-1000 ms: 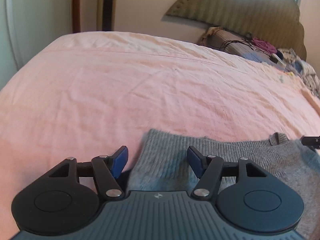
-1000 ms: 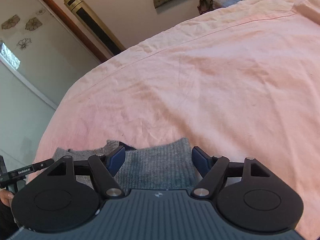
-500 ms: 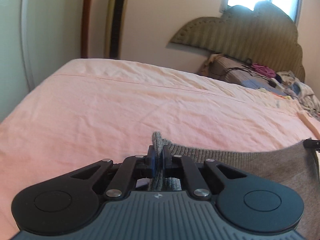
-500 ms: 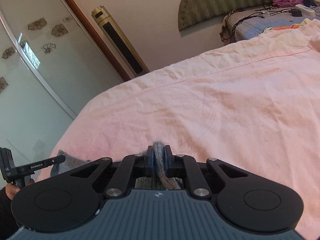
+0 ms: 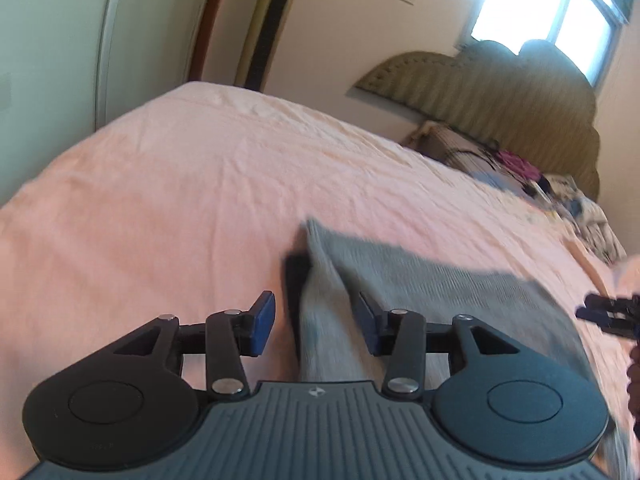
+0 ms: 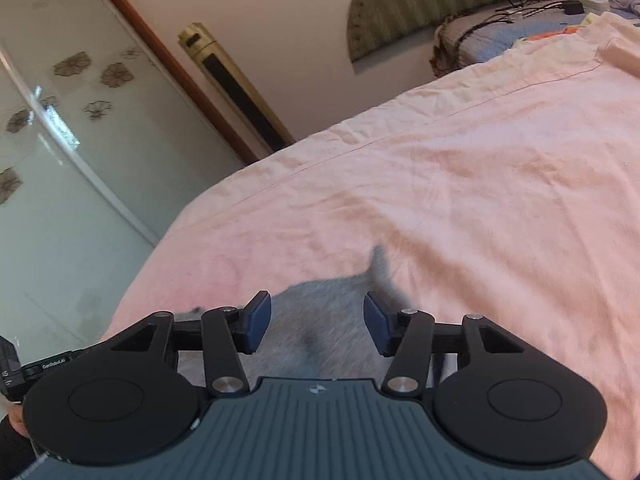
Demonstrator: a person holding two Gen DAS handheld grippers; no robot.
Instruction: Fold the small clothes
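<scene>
Both spread wide and holding nothing, left gripper [image 5: 316, 326] and right gripper [image 6: 317, 326] over the grey knit garment [image 5: 420, 284] lying on the pink bedsheet [image 5: 180, 208], seemingly one fold laid, more folds likely left.

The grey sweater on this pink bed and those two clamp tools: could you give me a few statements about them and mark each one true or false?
1. The left gripper is open. True.
2. The right gripper is clamped on the grey sweater. False: its jaws stand apart and pinch nothing.
3. The sweater lies on a pink sheet. True.
4. The sweater is bright red. False: it is grey.
5. A padded headboard stands at the far end of the bed. True.
</scene>
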